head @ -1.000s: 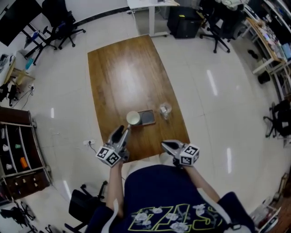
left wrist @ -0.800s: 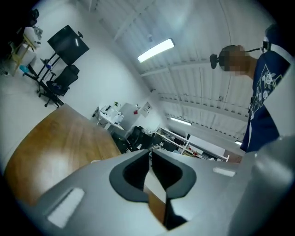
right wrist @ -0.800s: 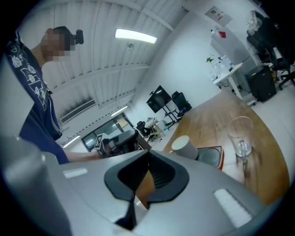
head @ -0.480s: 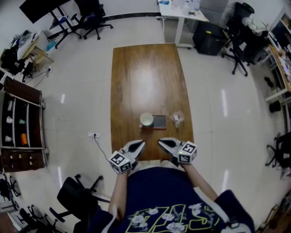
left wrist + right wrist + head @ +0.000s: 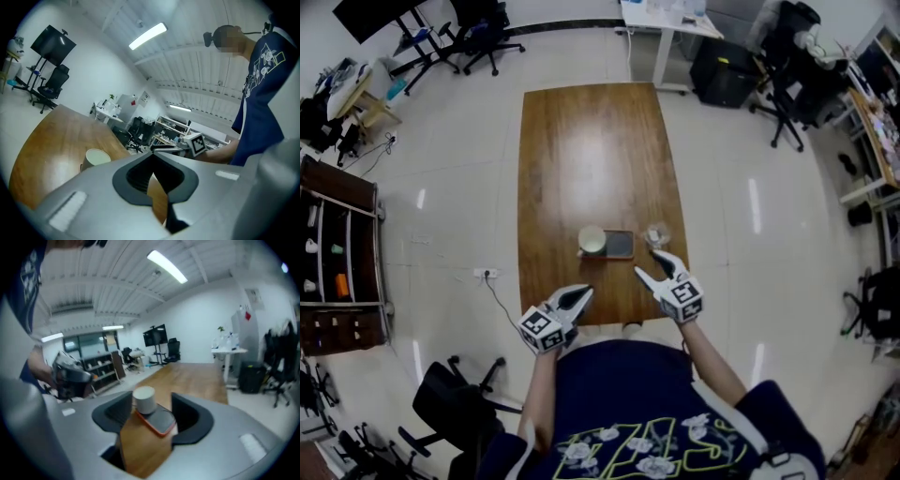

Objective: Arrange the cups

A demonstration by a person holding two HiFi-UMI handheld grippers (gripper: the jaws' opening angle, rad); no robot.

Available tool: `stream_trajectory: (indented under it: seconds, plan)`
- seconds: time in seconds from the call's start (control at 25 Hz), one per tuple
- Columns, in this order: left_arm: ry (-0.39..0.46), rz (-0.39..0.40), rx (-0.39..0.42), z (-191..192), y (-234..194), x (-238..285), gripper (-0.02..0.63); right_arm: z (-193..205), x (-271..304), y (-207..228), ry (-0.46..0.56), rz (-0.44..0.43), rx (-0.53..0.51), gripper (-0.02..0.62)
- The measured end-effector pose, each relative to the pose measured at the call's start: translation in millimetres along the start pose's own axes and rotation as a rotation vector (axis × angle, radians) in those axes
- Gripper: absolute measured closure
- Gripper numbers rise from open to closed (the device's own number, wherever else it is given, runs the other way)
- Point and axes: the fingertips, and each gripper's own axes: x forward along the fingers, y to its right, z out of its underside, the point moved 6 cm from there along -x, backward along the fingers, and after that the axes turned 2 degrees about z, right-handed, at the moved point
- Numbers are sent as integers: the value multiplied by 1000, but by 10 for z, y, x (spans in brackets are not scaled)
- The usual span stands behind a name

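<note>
On the wooden table [image 5: 581, 150], a white paper cup [image 5: 592, 240] stands at the left end of a dark, orange-rimmed tray [image 5: 618, 246]. A clear glass cup [image 5: 655, 234] stands just right of the tray. My right gripper [image 5: 652, 265] hovers over the table's near right part, just short of the glass cup. Its jaws are opening with nothing between the pads. In the right gripper view [image 5: 152, 412] the white cup [image 5: 144, 399] and tray [image 5: 160, 421] lie ahead. My left gripper [image 5: 581, 293] is shut and empty at the near edge; its view [image 5: 152, 155] shows the white cup [image 5: 96, 157].
A dark shelf unit [image 5: 333, 253] stands at the left and a black office chair [image 5: 455, 412] by my left side. Beyond the table's far end are a white desk [image 5: 666, 23] and more chairs [image 5: 787, 94]. A cable [image 5: 492, 291] runs along the floor beside the table.
My right gripper has moved forward toward the glass cup, and its jaws have parted. The left gripper's jaws have come together and it shifted slightly. My head view has also shifted.
</note>
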Motion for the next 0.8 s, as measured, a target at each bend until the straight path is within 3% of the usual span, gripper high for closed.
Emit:
stream_trajectory:
  seconds: [0.08, 0.16, 0.24, 0.4, 0.48, 0.8]
  plan:
    - [-17, 18, 7, -30, 50, 37, 604, 43, 146, 429, -96, 163, -108, 212]
    - [-37, 34, 14, 6, 92, 44, 604, 127, 394, 827, -187, 228, -107, 156]
    - [-43, 29, -10, 65, 128, 42, 604, 333, 665, 1143, -309, 230, -53, 113]
    - [-92, 20, 12, 167, 183, 54, 604, 715, 916, 1345, -546, 204, -8, 114]
    - [-128, 5, 28, 240, 197, 37, 604, 761, 968, 1298, -585, 190, -18, 187]
    - [-110, -82, -18, 284, 99, -193, 604, 443, 1215, 715, -481, 42, -117, 193]
